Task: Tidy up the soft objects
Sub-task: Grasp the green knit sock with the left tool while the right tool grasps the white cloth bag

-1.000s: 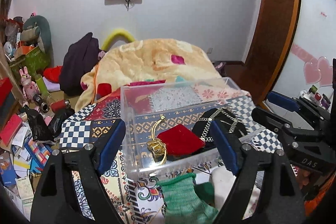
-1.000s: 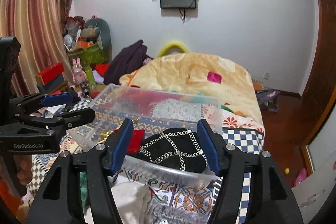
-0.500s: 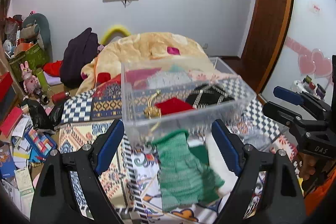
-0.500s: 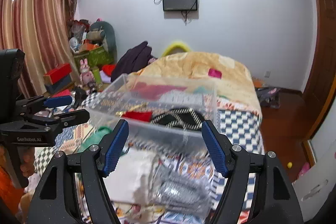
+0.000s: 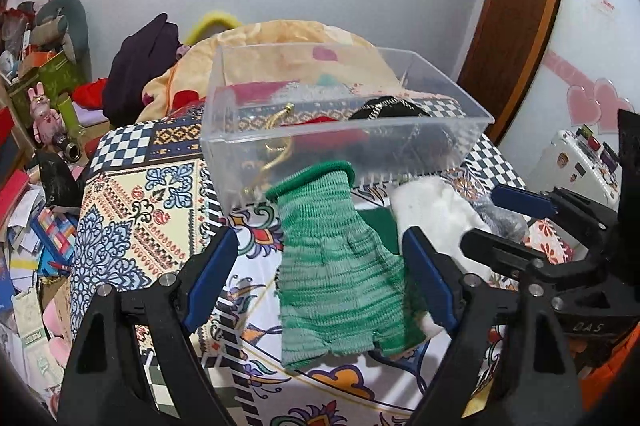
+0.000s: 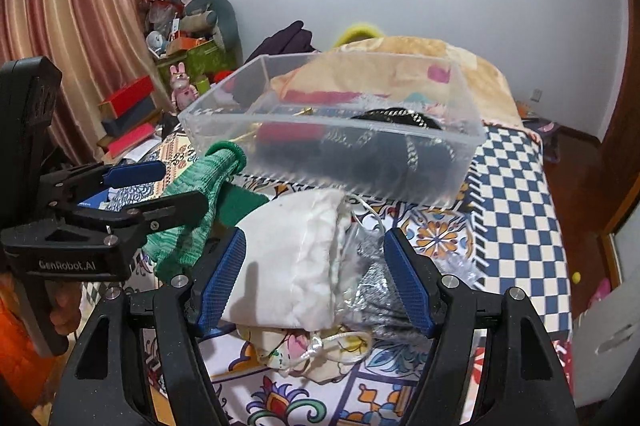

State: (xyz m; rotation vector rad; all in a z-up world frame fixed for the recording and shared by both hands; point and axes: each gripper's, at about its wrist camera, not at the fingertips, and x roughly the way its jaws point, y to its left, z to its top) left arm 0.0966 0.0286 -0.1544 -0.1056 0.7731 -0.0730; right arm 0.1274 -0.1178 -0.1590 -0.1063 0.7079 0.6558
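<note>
A green knitted glove (image 5: pixel 332 262) lies on the patterned bedspread (image 5: pixel 132 210), just ahead of my open, empty left gripper (image 5: pixel 320 278). Beside it lies a white cloth pouch (image 5: pixel 436 210), also in the right wrist view (image 6: pixel 296 258), with a silver mesh pouch (image 6: pixel 372 286) next to it. My right gripper (image 6: pixel 316 278) is open and empty, its jaws either side of these pouches. A clear plastic box (image 5: pixel 340 130) behind them holds a red item (image 5: pixel 320 124), a black chained bag (image 6: pixel 384 134) and a gold piece.
A peach blanket (image 5: pixel 280 42) is heaped behind the box. Toys, boxes and papers clutter the floor at left (image 5: pixel 36 162). A wooden door (image 5: pixel 516 10) stands at right. The left gripper shows in the right wrist view (image 6: pixel 132 194).
Both grippers pulled back and lower from the box. The glove and pouches, earlier at the frame bottom, now lie fully in view between the jaws. Both stay open.
</note>
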